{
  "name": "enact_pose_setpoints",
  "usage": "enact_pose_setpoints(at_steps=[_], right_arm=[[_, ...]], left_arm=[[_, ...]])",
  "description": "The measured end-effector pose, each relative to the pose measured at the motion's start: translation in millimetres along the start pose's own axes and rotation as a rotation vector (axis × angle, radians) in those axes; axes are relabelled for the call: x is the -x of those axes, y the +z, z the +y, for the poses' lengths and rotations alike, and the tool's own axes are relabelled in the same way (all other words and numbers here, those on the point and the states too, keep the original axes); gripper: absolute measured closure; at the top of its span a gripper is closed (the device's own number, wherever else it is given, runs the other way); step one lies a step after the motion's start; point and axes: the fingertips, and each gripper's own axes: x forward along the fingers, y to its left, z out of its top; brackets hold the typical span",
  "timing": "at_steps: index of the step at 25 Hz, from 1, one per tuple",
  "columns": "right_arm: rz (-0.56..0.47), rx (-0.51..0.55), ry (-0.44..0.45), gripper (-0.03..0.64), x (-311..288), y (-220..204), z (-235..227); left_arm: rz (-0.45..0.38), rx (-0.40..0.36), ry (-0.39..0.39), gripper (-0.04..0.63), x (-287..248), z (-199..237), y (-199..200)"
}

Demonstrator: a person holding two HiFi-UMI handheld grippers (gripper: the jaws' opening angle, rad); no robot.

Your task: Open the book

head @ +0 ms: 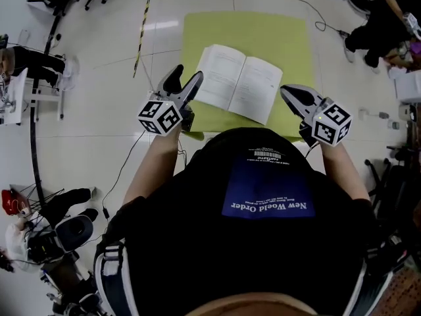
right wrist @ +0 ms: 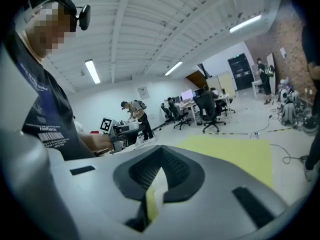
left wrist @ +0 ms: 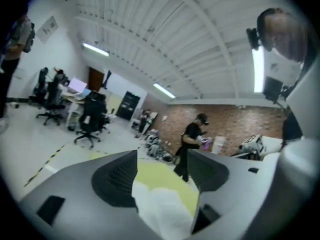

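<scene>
The book [head: 240,83] lies open on a yellow-green mat [head: 276,38], its white pages facing up. My left gripper [head: 187,73] hovers at the book's left edge with its jaws apart and nothing held. In the left gripper view [left wrist: 162,159] the white pages [left wrist: 160,209] and the mat [left wrist: 162,176] show between the jaws. My right gripper [head: 284,89] sits off the book's right edge, tips together. In the right gripper view [right wrist: 161,151] only a thin slit of white page [right wrist: 157,184] shows below the closed tips.
A yellow-black tape line [head: 141,31] and cables [head: 299,2] run over the white floor around the mat. Office chairs [left wrist: 90,116] stand at the left, a walking person [left wrist: 192,144] beyond the mat. Gear clutters the floor at the lower left [head: 39,236].
</scene>
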Motion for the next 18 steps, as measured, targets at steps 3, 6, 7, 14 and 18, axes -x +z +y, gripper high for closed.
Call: enact_pose_setpoints(at_steps=[3, 6, 7, 14, 18], right_arm=[[-0.105, 0.036, -0.042, 0.630, 25, 43, -9], [-0.190, 0.076, -0.076, 0.630, 49, 79, -13], [-0.211, 0.088, -0.086, 0.630, 56, 88, -13], [-0.281, 0.101, -0.120, 0.630, 72, 119, -12], [-0.273, 0.042, -0.128, 0.630, 71, 111, -21]], left_arm=[[-0.105, -0.056, -0.223, 0.281, -12, -62, 56], [-0.164, -0.088, -0.334, 0.314, -11, -100, 92], [-0.177, -0.093, -0.343, 0.379, -9, -105, 99], [-0.213, -0.069, -0.404, 0.589, 9, -118, 120], [-0.197, -0.082, -0.387, 0.589, 7, -122, 120]])
